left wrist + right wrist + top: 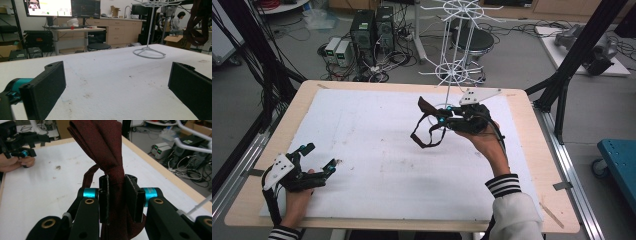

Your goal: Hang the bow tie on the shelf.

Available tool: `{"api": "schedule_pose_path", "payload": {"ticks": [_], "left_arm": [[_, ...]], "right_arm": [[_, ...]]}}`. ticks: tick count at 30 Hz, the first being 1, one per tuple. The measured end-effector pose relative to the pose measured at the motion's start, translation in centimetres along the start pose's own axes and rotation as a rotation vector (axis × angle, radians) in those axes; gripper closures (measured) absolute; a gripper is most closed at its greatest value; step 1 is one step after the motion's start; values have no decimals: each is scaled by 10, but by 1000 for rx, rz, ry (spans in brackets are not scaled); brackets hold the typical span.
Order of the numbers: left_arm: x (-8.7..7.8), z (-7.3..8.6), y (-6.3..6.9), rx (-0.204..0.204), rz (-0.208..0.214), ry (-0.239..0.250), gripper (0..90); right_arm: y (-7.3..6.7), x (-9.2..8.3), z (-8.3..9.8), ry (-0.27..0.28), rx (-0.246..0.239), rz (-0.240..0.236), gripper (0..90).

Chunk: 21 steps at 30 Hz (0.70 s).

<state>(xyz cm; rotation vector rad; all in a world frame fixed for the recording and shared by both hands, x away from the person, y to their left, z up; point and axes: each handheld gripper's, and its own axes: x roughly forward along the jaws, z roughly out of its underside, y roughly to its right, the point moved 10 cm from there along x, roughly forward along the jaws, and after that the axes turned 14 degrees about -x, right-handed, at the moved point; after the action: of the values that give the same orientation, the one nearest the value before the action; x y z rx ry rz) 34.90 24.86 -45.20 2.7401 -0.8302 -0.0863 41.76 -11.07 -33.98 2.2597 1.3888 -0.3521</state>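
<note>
Right hand-held gripper (117, 197) is clamped on a dark red tie (105, 147), lifted above the surface (362, 135); left hand-held gripper (318, 159) rests there, jaws wide and empty.

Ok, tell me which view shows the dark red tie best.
The right gripper view: the dark red tie sits close up, folded and pinched between the right gripper pads. The high view shows it small, dangling in loops above the table. The left gripper view catches only a dark red bunch at its upper right edge.

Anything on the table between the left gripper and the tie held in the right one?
Nothing: in the high view, bare white table cover lies between the open left gripper and the dark red tie clamped in the right gripper.
</note>
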Motion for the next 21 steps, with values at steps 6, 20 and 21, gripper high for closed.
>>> {"api": "schedule_pose_path", "payload": {"ticks": [6, 20, 21], "left_arm": [[0, 0, 0, -1, 1, -1, 18], [0, 0, 0, -2, 0, 0, 17], [0, 0, 0, -2, 0, -1, 17]], "right_arm": [[7, -10, -1, 30, 25, 39, 747], [29, -36, -3, 79, 63, 135, 747], [30, -38, -3, 84, 65, 137, 747]]}}
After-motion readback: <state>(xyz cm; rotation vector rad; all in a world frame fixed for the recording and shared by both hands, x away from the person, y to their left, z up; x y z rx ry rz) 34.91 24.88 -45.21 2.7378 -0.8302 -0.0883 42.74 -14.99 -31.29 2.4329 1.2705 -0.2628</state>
